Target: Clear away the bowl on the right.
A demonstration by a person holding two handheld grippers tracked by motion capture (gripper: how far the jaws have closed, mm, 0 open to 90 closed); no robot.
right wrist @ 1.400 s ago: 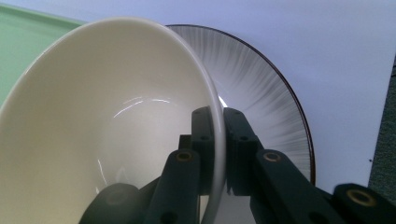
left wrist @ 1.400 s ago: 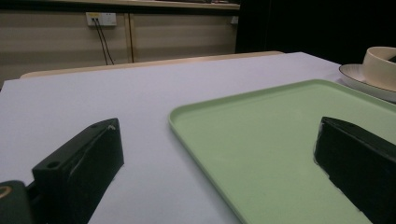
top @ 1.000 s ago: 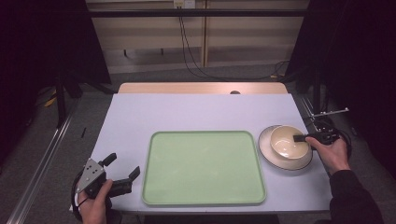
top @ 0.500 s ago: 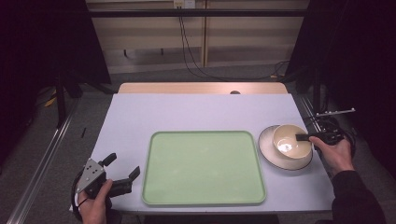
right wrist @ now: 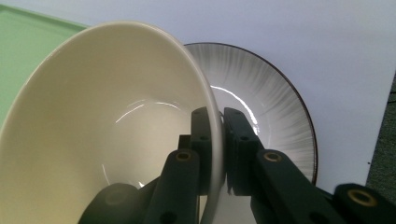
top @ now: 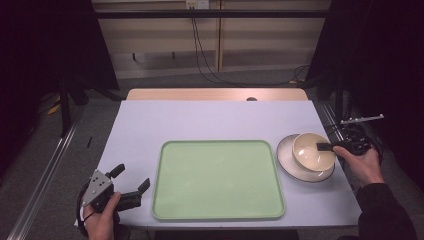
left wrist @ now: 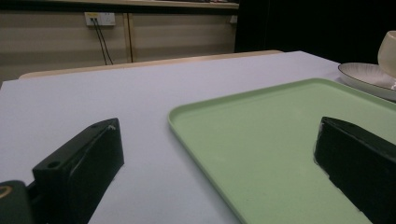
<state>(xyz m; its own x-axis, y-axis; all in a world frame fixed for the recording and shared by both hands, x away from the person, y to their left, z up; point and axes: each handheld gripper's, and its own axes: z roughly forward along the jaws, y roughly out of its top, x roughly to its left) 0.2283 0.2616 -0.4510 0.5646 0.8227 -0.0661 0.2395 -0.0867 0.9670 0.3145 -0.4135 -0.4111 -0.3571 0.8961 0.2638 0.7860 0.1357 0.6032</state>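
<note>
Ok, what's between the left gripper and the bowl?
In the high view the green tray lies between the left gripper and the bowl. Nothing sits on it.

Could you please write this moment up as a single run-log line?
right gripper: shut on bowl rim | bowl: over plate | left gripper: open, idle beside tray | tray: empty

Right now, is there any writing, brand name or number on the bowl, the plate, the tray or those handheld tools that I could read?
None can be read.
The bowl, plate and green tray are plain, with no print showing.
The left gripper and right gripper show no labels.
The wall socket bears no mark large enough to read.
</note>
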